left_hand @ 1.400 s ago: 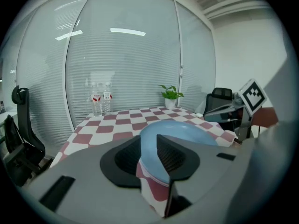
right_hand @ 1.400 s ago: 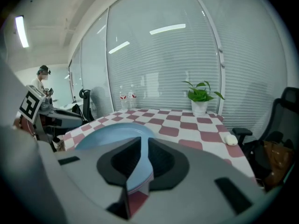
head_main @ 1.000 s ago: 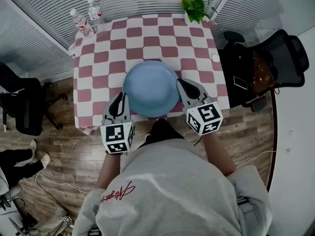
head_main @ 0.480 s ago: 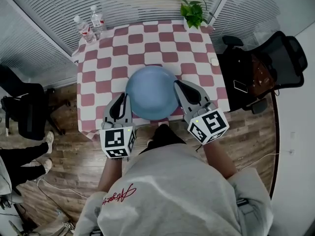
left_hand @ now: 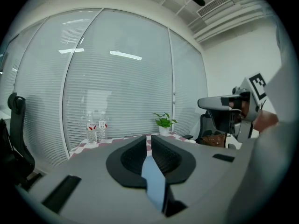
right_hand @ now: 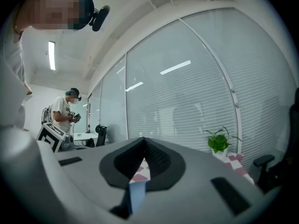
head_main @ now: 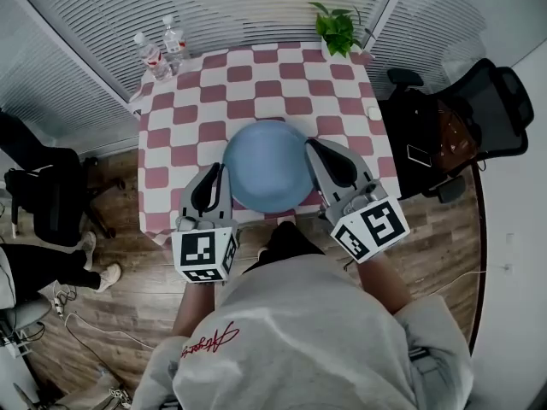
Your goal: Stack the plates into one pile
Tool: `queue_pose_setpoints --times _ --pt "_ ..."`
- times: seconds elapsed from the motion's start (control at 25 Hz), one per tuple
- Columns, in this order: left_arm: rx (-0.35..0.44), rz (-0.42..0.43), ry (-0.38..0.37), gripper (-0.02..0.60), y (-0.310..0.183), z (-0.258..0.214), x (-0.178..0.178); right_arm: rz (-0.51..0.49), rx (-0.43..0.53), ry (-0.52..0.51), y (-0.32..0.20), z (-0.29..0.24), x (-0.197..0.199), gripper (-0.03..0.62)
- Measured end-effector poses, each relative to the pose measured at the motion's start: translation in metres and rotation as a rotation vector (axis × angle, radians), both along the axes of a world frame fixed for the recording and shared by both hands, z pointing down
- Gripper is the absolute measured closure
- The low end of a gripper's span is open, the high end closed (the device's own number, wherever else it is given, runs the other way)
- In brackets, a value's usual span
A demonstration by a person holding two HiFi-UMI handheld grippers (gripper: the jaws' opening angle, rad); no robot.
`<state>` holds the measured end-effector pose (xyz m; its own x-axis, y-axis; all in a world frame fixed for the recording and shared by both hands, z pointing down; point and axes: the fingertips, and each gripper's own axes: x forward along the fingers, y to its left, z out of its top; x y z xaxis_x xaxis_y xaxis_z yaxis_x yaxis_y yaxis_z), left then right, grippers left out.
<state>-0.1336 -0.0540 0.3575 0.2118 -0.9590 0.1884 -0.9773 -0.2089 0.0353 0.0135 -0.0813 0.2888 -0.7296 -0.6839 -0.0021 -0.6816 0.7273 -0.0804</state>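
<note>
A round blue plate (head_main: 267, 166) hangs over the near half of the red-and-white checked table (head_main: 256, 84), held by its rim on both sides. My left gripper (head_main: 210, 188) is shut on the plate's left rim, and a strip of that blue plate (left_hand: 154, 181) shows between its jaws in the left gripper view. My right gripper (head_main: 332, 162) is shut on the right rim, where the blue plate (right_hand: 137, 195) edge again sits between the dark pads. I cannot tell whether this is one plate or more.
Two water bottles (head_main: 155, 51) stand at the table's far left corner and a potted plant (head_main: 335, 24) at the far right. A small white object (head_main: 373, 112) lies by the right edge. Black chairs flank the table (head_main: 483, 109) (head_main: 38, 199). Another person (right_hand: 63, 113) stands off to the side.
The plate and both grippers have drifted slightly toward the near edge of the table. Both grips on the rim look the same. A person's legs at the left have shifted.
</note>
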Motion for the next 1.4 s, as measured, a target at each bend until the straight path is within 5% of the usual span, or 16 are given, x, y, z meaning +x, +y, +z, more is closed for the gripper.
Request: queue_pose_setpoints --times 1.4 --pt "0.113 0.02 0.025 0.538 0.028 -0.055 -0.002 0.021 0.079 -0.071 0.025 -0.035 0.005 0.585"
